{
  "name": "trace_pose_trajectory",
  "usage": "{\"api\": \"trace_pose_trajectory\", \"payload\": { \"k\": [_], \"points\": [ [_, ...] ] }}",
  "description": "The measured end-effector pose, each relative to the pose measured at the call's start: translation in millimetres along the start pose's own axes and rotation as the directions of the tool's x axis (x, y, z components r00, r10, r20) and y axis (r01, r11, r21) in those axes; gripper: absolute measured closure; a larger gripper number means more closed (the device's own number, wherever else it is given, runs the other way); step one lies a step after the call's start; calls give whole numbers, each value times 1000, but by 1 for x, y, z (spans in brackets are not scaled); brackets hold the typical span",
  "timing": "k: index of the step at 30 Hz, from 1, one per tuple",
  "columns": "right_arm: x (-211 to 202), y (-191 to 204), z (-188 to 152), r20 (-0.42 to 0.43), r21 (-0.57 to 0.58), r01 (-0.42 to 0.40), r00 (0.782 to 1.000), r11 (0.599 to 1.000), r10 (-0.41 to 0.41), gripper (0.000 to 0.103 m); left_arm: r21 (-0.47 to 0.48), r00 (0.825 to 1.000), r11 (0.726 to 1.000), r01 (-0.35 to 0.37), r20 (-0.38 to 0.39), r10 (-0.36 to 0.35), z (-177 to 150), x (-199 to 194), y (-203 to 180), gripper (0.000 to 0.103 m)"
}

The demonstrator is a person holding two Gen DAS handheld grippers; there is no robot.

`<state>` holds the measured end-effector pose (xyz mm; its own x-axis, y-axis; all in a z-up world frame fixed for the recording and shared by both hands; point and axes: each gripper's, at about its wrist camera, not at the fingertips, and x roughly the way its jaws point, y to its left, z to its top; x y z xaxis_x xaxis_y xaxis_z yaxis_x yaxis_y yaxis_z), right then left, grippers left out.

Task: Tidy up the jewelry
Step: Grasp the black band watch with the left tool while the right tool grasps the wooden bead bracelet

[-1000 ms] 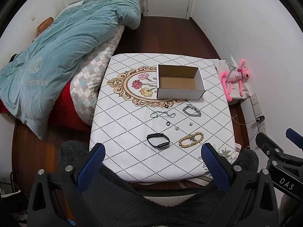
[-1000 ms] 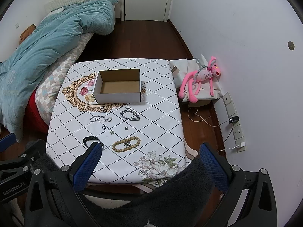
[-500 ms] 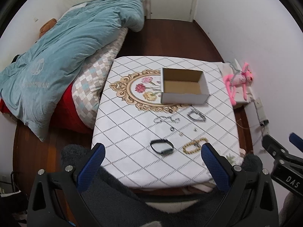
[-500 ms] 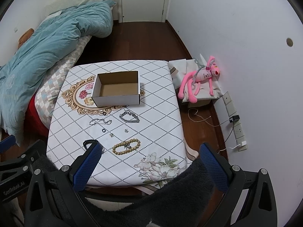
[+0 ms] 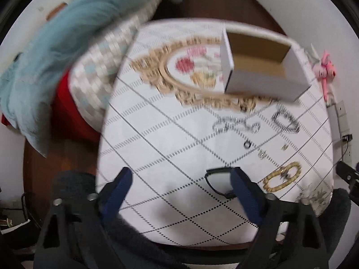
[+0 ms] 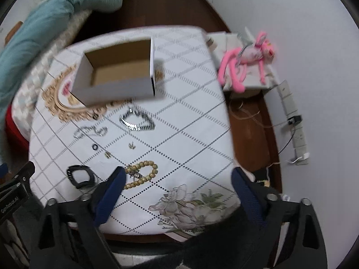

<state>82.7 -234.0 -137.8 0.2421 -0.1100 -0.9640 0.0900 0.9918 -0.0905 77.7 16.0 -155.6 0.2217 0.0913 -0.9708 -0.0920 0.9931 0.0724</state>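
An empty white cardboard box [image 5: 260, 67] [image 6: 116, 74] stands on the white patterned table [image 5: 168, 134] [image 6: 190, 123]. In front of it lie a silver chain [image 5: 235, 126] [image 6: 89, 132], a silver bracelet [image 5: 286, 123] [image 6: 136, 121], a small black ring [image 5: 246, 144] [image 6: 95, 146], small earrings [image 5: 262, 154] [image 6: 132, 145], a wooden bead bracelet [image 5: 282, 177] [image 6: 140, 173] and a black band [image 5: 218, 182] [image 6: 80, 176]. My left gripper [image 5: 181, 179] is open and empty above the near table edge, its right finger over the black band. My right gripper [image 6: 177, 179] is open and empty beside the bead bracelet.
A bed with a teal duvet [image 5: 56, 44] [image 6: 44, 22] lies left of the table. A pink plush toy [image 6: 246, 60] [image 5: 325, 67] sits on a low stand at the right wall, with a power strip [image 6: 294, 121] and cables below.
Both grippers have moved forward and down toward the table, so the jewelry and box look larger. The views are motion-blurred. Both grippers stay open.
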Motion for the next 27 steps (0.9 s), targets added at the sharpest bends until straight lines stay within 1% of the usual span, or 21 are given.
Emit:
{"api": "trace_pose_trajectory", "payload": {
  "k": [2,4,6,9,11,12,13,14,15,16,17,18,19,20,23,24,27],
  "points": [
    [25,3,-2,-41,12,-22,999,1000,22,21,1,998,999,32,-47,-32,-2,19,-2,32],
    [51,7,-5,-86,22,-34,996,999,36,25,0,995,998,59,-76,-59,-5,31,-4,35],
    [69,10,-10,-121,33,-45,991,998,49,31,-8,992,997,78,-94,-78,-6,41,-7,36],
    [92,11,-16,-149,65,-66,986,996,75,35,-32,986,994,104,-129,-107,-8,53,-10,42],
    [102,12,-19,-153,83,-76,984,994,88,39,-35,982,993,112,-149,-116,-9,60,-13,51],
    [107,13,-20,-160,88,-80,983,993,93,42,-30,981,993,113,-156,-116,-9,63,-15,52],
    [112,14,-21,-170,90,-82,981,992,97,43,-25,980,993,113,-164,-116,-10,66,-17,59],
    [117,15,-22,-173,90,-85,980,992,100,49,-19,979,994,111,-171,-113,-11,68,-19,66],
    [120,16,-23,-173,86,-87,980,993,101,54,-16,978,993,114,-175,-116,-13,70,-20,70],
    [119,19,-23,-155,69,-78,984,995,88,56,-12,977,993,116,-180,-116,-14,71,-21,79],
    [118,19,-23,-156,56,-70,985,996,77,66,-8,977,993,117,-181,-116,-16,72,-21,87],
    [117,20,-23,-158,46,-61,985,997,68,80,-3,976,993,120,-180,-119,-17,72,-21,91],
    [117,20,-24,-165,44,-68,984,997,74,88,2,976,992,126,-179,-123,-20,72,-20,95],
    [118,18,-26,-182,43,-72,980,997,78,93,6,977,992,127,-172,-124,-22,71,-19,96],
    [116,13,-33,-216,35,-58,974,998,64,93,36,982,992,118,-151,-111,-28,69,-18,97],
    [114,10,-36,-217,41,-57,974,998,65,93,43,984,992,115,-143,-108,-26,77,-14,97],
    [110,5,-38,-207,63,-65,975,996,77,92,68,988,993,101,-123,-92,-28,76,-17,98]
  ]
}}
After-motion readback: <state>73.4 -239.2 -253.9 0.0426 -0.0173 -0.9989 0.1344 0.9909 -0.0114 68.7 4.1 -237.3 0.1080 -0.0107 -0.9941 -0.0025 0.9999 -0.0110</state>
